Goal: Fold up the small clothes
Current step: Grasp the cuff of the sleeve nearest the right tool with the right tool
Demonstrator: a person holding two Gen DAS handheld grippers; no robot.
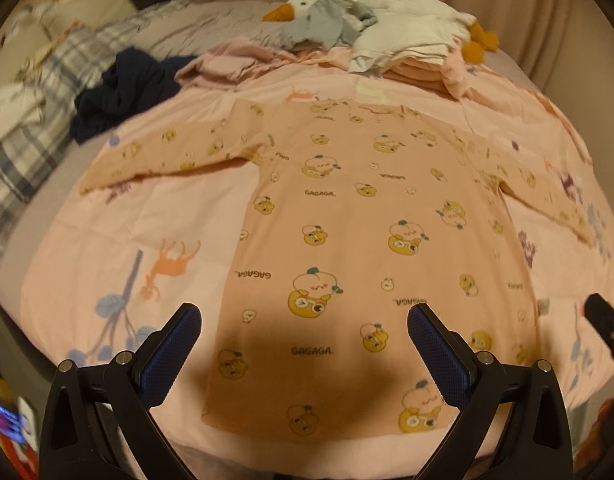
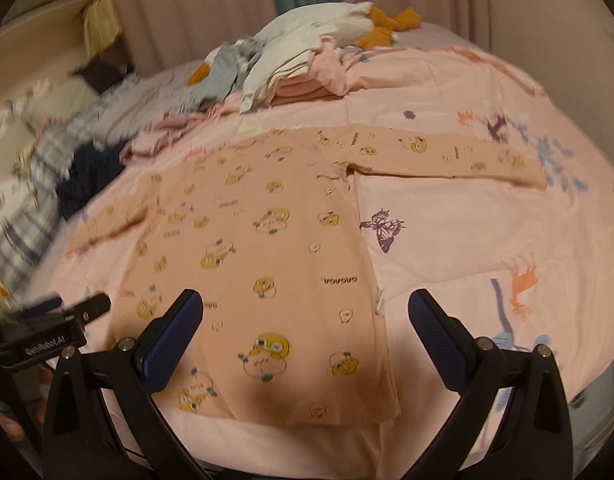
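Observation:
A peach long-sleeved shirt (image 1: 359,232) printed with yellow cartoon figures lies flat on the pink bedspread (image 1: 147,224), both sleeves spread out sideways and its hem toward me. My left gripper (image 1: 305,320) hovers open above the hem, nothing between its blue pads. In the right wrist view the same shirt (image 2: 267,248) lies flat, and my right gripper (image 2: 306,304) is open over its lower right corner. The other gripper's tip shows at the right edge of the left wrist view and at the left edge of the right wrist view.
Behind the shirt lie a stack of folded pink and white clothes (image 1: 411,60), a white goose plush (image 1: 307,8) with grey cloth on it, crumpled pink fabric (image 1: 227,66), a dark navy garment (image 1: 123,88) and a plaid blanket (image 1: 27,128). Curtains hang behind the bed.

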